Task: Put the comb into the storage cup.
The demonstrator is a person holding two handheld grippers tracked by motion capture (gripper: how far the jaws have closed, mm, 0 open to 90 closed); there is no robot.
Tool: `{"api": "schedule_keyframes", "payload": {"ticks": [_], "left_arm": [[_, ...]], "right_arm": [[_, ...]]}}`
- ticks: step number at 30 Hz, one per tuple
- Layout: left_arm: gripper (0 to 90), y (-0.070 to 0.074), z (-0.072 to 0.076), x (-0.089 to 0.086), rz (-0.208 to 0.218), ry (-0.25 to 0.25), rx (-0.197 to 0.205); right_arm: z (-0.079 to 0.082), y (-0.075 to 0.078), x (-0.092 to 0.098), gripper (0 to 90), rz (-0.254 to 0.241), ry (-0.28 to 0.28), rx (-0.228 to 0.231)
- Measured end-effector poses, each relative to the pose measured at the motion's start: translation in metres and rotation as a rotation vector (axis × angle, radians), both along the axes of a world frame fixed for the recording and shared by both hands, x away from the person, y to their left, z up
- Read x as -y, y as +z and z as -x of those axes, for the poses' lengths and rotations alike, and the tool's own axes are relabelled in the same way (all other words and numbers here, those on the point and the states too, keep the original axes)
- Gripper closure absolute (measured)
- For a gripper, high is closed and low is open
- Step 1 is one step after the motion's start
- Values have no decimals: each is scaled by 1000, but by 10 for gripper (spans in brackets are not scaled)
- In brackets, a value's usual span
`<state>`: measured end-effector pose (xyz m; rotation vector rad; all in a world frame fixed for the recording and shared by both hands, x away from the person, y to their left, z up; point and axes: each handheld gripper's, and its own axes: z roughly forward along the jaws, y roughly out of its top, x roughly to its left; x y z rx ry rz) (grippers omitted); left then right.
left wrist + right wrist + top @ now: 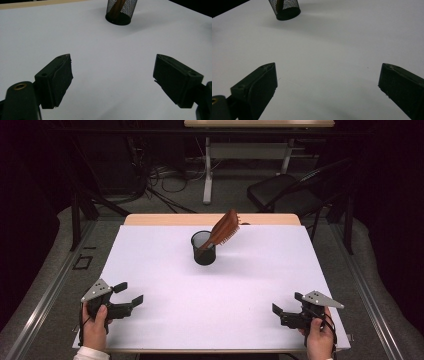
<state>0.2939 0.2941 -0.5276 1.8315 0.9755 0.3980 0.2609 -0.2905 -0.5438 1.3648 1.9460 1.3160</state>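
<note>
A black mesh cup (203,248) stands upright at the middle back of the white table (165,270). A brown wooden hairbrush (223,228) leans out of the cup, handle down, bristle head up and to the right. The cup's base (118,18) appears at the top of the left gripper view, and the cup (286,10) sits at the upper left of the right gripper view. My left gripper (129,293) rests low at the front left, open and empty, its jaws wide apart. At the front right my right gripper (285,304) is open too, nothing between its jaws.
A wooden strip (210,219) edges the table's far side. Beyond it are a black chair (285,192), a desk frame (208,167) and loose cables on the floor. A person's hands (94,327) hold both grippers near the front edge.
</note>
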Motion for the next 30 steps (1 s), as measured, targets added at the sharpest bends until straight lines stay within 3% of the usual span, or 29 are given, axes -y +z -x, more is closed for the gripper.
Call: {"api": "schedule_keyframes", "payload": {"ticks": [30], "left_arm": [[159,-9,-4,-9,10,34,-27]], "right_arm": [[-2,-5,20,35,-64,-82,-24]]}}
